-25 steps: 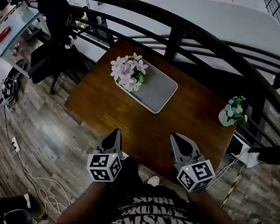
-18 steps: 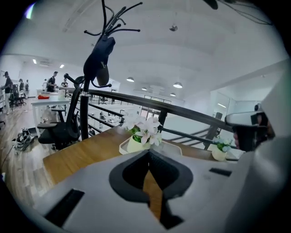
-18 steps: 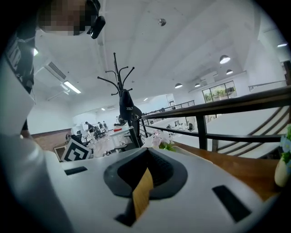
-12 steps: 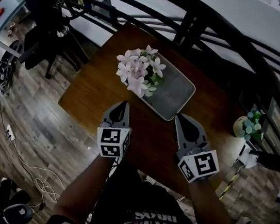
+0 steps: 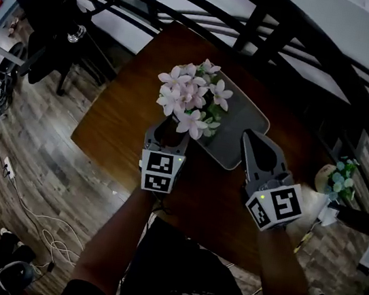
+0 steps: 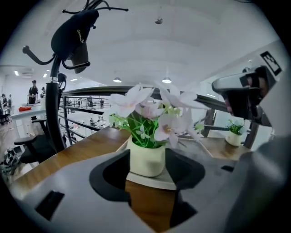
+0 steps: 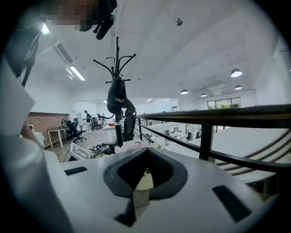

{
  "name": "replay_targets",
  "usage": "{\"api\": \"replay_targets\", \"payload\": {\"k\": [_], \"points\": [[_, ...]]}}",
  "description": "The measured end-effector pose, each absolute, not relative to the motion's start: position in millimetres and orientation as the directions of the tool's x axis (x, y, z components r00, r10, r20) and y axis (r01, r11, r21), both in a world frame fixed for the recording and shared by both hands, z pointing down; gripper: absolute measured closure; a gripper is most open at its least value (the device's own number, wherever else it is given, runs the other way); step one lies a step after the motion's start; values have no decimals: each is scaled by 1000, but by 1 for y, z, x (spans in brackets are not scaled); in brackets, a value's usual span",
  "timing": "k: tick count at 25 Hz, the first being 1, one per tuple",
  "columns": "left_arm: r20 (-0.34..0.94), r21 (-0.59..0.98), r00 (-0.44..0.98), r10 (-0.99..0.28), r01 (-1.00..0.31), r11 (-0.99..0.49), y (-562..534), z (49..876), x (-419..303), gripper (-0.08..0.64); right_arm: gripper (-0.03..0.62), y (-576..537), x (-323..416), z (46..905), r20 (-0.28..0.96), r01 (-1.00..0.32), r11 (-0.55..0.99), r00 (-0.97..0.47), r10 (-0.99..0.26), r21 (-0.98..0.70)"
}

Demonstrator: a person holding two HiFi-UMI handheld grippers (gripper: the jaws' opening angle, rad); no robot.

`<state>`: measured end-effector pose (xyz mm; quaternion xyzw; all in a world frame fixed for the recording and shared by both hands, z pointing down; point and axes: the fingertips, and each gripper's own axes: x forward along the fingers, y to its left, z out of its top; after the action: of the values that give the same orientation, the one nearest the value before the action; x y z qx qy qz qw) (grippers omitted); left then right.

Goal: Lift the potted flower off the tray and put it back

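The potted flower (image 5: 192, 96), pink blooms in a cream pot (image 6: 146, 159), stands at the near left end of a grey tray (image 5: 244, 123) on a wooden table. My left gripper (image 5: 167, 126) is right in front of the pot. Its jaws have just been opening and now stand apart either side of the pot, which sits in the gap at the tips (image 6: 148, 154), untouched. The right gripper (image 5: 250, 134) hovers over the tray's near right edge, jaws together and empty. Through the slit below its tips (image 7: 145, 152) part of the cream pot (image 7: 143, 182) shows.
The wooden table (image 5: 123, 124) has its left edge close beside the left gripper. A black railing (image 5: 311, 38) runs behind it. A small second potted plant (image 5: 338, 179) stands at the table's right end. A coat stand with a dark bag (image 6: 75, 36) rises at the left.
Both grippers have moved forward from the table's near edge up to the tray. The left jaws, shut before, now stand apart at the pot. The right jaws remain together.
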<state>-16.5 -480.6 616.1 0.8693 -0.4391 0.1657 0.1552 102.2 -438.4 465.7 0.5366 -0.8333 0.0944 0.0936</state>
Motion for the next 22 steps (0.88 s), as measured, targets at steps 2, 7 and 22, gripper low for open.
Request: {"api": "replay_targets", "payload": {"k": [2,7,22], "points": [[428,123,582,-691,-795,-594,-485,623,-10,283,594,-442,99,466,260,-909,413,-414,-872,-63],[420,97,618,-665,-759,-644,-500,627,4,146,594,-442,98,477,285,-909,404,-415,-864,-97],[466,28,581,-667,-763,-645,-536,664,26,74,594,-453,88,500,310,-913,376,-407,-859,-154]]}}
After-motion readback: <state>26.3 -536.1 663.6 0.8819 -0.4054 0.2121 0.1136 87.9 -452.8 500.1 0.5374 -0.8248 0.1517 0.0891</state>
